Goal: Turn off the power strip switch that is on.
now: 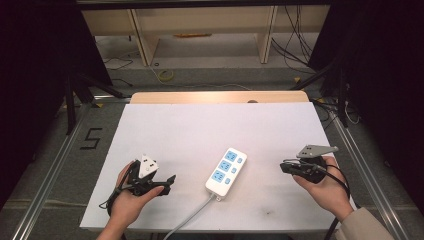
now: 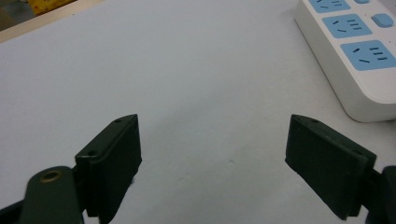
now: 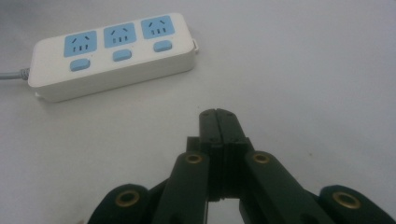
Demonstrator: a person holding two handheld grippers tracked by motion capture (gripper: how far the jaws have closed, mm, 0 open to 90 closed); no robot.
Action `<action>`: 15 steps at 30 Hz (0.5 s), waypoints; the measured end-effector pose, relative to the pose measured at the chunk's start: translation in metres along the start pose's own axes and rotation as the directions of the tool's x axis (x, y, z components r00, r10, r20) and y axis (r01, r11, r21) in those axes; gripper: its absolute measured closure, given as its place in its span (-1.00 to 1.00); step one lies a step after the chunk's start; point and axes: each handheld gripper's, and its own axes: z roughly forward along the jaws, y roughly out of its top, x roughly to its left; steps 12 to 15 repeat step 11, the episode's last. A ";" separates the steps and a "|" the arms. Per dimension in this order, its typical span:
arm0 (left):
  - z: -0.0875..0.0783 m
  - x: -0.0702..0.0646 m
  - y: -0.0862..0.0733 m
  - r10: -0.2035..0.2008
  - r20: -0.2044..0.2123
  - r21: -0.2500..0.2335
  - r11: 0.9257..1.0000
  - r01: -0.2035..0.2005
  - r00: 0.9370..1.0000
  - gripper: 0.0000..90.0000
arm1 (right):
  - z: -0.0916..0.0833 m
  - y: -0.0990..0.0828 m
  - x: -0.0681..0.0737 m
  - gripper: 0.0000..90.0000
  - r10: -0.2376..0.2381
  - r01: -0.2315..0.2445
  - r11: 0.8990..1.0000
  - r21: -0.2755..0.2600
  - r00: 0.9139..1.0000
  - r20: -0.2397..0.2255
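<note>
Power strip (image 1: pixel 226 172) lies flat on the white desk (image 1: pixel 200 130), lower centre of the high view, tilted so its long axis runs from lower left to upper right. White body, three blue sockets, each with a small blue switch beside it. Its grey cable (image 1: pixel 192 216) leaves the near end and runs off the bottom edge of the frame.

Left gripper (image 1: pixel 167 182) sits in the lower left of the high view, held in the person's left hand (image 1: pixel 127 200), low over the desk and pointing right toward the strip. Fingers wide apart, nothing between them. In the left gripper view the two black fingers (image 2: pixel 114 158) stand at the bottom corners with bare desk in the gap; the strip is in the upper right corner of that frame, well clear of both.

Right gripper (image 1: pixel 283 167) is at the right of the high view, held in the right hand (image 1: pixel 325 187), pointing left toward the strip. Fingers fully together, pads pressed against each other, holding nothing. In the right gripper view they meet at bottom centre (image 3: pixel 218 126), with the strip in the upper left of that frame, apart from them.

The strip lies between the two grippers, touched by neither.
</note>
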 end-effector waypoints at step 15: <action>0.001 0.001 0.000 0.002 -0.001 0.003 1.000 -0.002 1.000 -0.60 | -0.001 -0.004 0.000 0.78 0.011 -0.011 1.000 -0.025 1.000 0.006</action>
